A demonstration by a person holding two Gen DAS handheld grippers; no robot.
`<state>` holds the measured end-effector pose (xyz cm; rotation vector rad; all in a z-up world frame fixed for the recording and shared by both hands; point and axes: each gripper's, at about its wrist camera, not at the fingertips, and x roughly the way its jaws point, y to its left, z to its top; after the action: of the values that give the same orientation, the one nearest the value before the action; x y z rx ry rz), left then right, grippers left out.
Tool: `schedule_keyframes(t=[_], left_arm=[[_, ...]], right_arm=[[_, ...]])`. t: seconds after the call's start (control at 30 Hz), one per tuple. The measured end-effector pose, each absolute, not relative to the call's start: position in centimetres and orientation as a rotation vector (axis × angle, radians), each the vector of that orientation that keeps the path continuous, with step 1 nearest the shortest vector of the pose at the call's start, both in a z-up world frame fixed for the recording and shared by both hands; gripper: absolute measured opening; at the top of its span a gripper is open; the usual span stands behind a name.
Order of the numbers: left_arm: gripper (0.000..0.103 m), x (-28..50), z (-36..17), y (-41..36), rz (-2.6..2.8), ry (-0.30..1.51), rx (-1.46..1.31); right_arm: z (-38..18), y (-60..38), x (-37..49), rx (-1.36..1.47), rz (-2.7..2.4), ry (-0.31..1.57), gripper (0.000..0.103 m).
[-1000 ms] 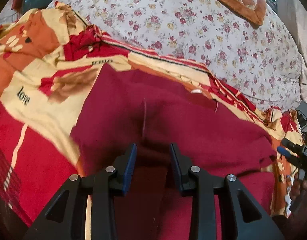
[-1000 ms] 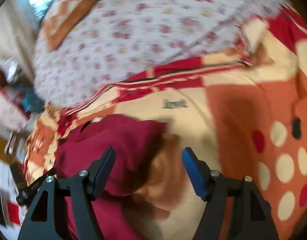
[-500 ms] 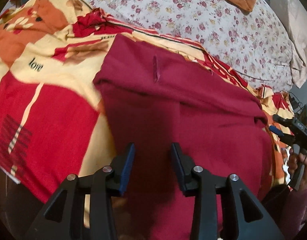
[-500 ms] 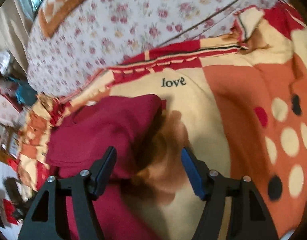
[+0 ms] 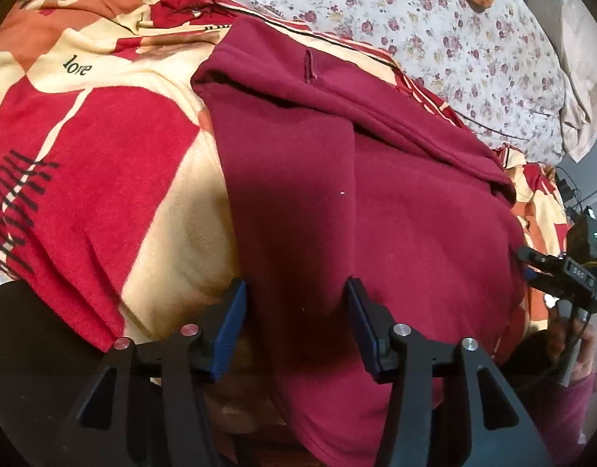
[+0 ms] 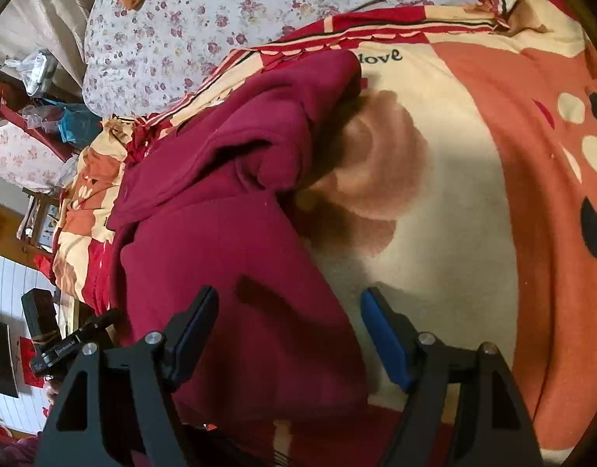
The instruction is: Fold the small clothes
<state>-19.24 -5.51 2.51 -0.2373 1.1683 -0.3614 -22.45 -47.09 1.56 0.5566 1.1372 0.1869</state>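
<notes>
Since the earlier frames both grippers have drawn back toward the near edge of the bed, so more of the maroon garment (image 5: pixel 376 202) now shows, its top portion folded down over the body. One garment lies on one patterned fleece blanket (image 5: pixel 104 163) printed with "love", spread over a floral bedsheet (image 5: pixel 434 19). Two grippers are in play. Jaws of the left gripper (image 5: pixel 296 325) have just been opening and stand apart over the garment's near left part, the cloth lying between them without being pinched. Jaws of the right gripper (image 6: pixel 288 330) have also just been opening and stand wide, straddling the garment's right edge, pads clear of the cloth.
</notes>
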Motion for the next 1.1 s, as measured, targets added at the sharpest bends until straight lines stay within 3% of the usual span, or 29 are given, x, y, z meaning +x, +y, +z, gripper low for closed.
schedule_keyframes(t=[0.2,0.27,0.37,0.43,0.47,0.8,0.83,0.9,0.93,1.1], left_arm=[[0.030,-19.2,2.2,-5.8,-0.339,1.166,-0.230],[0.030,-19.2,2.1,-5.9,-0.334,1.167,-0.222],[0.030,-19.3,2.1,-5.9,-0.329,1.166,-0.214],[0.030,-19.3,2.1,-6.0,-0.331,1.166,-0.210],[0.030,-19.3,2.1,-5.9,-0.332,1.167,-0.210],[0.030,-20.2,2.3,-5.6,-0.349,1.189,-0.232],[0.030,-20.5,2.3,-5.4,-0.356,1.199,-0.235],[0.030,-21.3,2.2,-5.1,-0.370,1.220,-0.254],[0.030,-21.7,2.1,-4.8,-0.375,1.234,-0.270],[0.030,-24.1,0.5,-4.0,-0.366,1.304,-0.317]], right_arm=[[2.2,-45.8,-23.5,0.465,0.226,1.111,0.075],[1.9,-45.0,-23.7,0.396,0.186,1.130,0.050],[2.2,-44.7,-24.2,0.334,0.170,1.117,0.027],[2.6,-44.9,-24.8,0.348,0.204,1.108,0.016],[2.9,-44.9,-25.2,0.341,0.211,1.102,0.014],[3.4,-45.1,-28.6,0.304,0.228,1.168,0.012],[3.3,-45.4,-28.5,0.337,0.215,1.166,0.015],[2.9,-46.1,-28.3,0.403,0.188,1.158,0.035],[2.6,-46.2,-28.2,0.428,0.187,1.164,0.050],[1.8,-45.3,-27.9,0.393,0.233,1.197,0.056]])
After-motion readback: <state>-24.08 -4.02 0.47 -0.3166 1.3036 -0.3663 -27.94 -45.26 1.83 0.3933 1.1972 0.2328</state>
